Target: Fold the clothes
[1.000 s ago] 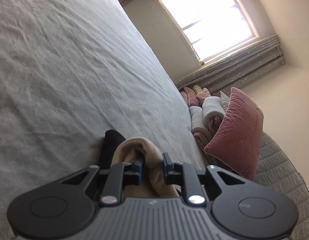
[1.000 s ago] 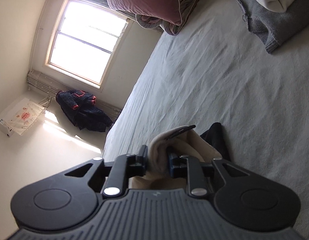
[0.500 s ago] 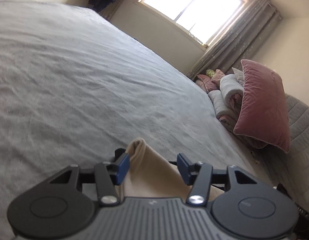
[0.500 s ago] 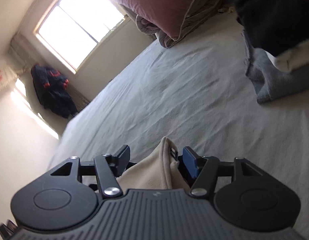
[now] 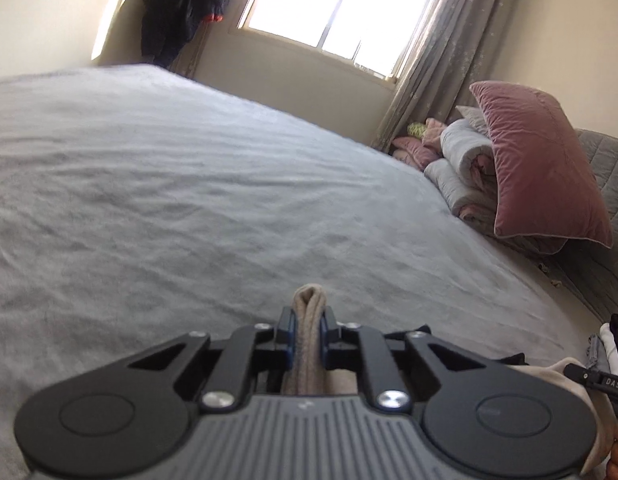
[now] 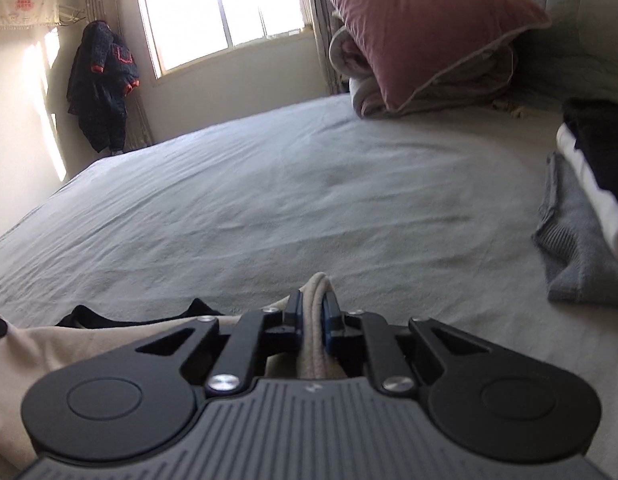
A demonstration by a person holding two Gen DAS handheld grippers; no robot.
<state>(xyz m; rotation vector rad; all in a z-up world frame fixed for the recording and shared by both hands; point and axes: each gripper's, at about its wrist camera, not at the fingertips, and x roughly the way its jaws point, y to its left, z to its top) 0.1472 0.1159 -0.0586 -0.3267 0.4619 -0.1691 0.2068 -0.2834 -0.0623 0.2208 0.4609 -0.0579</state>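
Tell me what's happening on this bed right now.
A person is folding clothes with a handheld gripper in each hand. The left gripper and right gripper are each clamped on a fold of the same beige garment, held over the grey bed sheet. Other clothes lie stacked at the right.

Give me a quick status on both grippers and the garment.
Left gripper shut on beige garment. Right gripper shut on it too. Grey bedsheet ahead; folded pile off right.
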